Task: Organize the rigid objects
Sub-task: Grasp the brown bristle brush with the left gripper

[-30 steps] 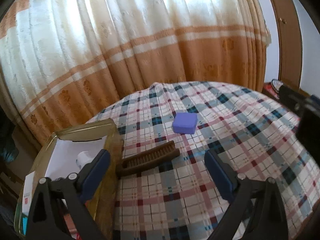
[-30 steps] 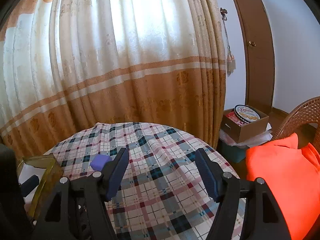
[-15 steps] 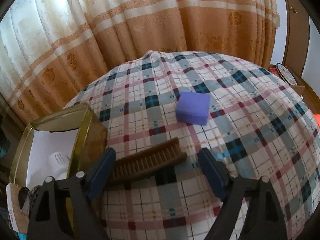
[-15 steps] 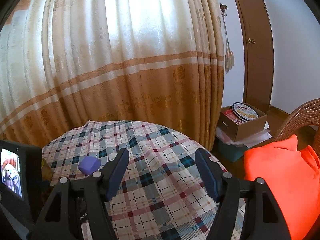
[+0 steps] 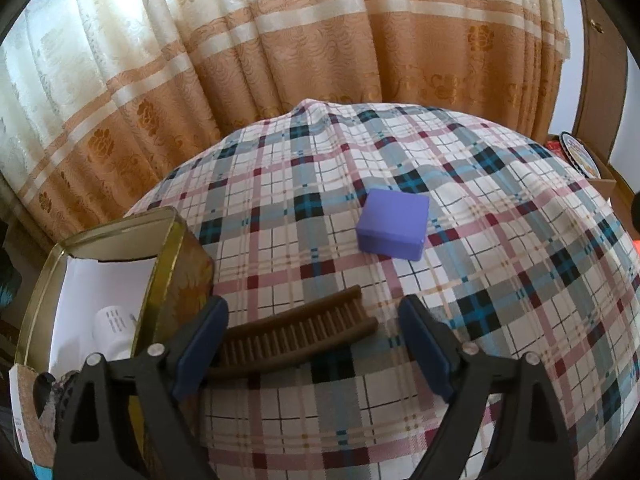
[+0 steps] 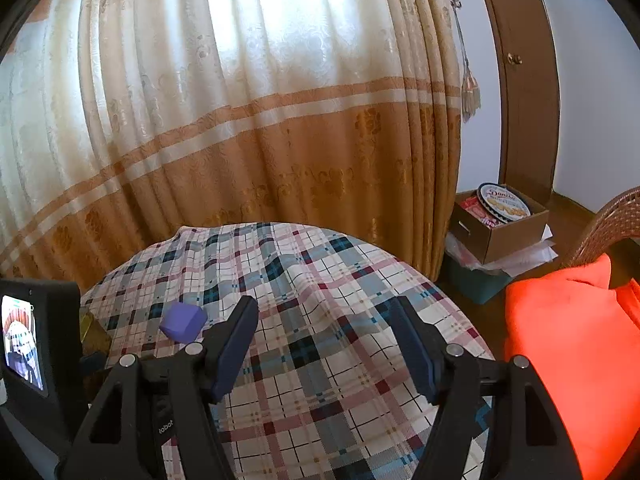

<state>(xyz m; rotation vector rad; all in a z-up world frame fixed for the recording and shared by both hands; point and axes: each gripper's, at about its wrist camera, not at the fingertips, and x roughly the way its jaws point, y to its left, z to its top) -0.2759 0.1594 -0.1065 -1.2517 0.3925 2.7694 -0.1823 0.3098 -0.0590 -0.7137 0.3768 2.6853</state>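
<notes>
The step in hand looks like the reach for the brown comb [image 5: 296, 334], which lies flat on the plaid-covered surface [image 5: 520, 280] just beside the gold tin [image 5: 176, 264]. The left claw [image 5: 312, 344] hangs over it, jaws wide and opening, the comb between them but not pressed. Next it needs to sink and close across the comb, probably to lift it into the tin. The right claw [image 6: 324, 344] stands partly open and empty, well apart from the purple box [image 5: 394, 224].
</notes>
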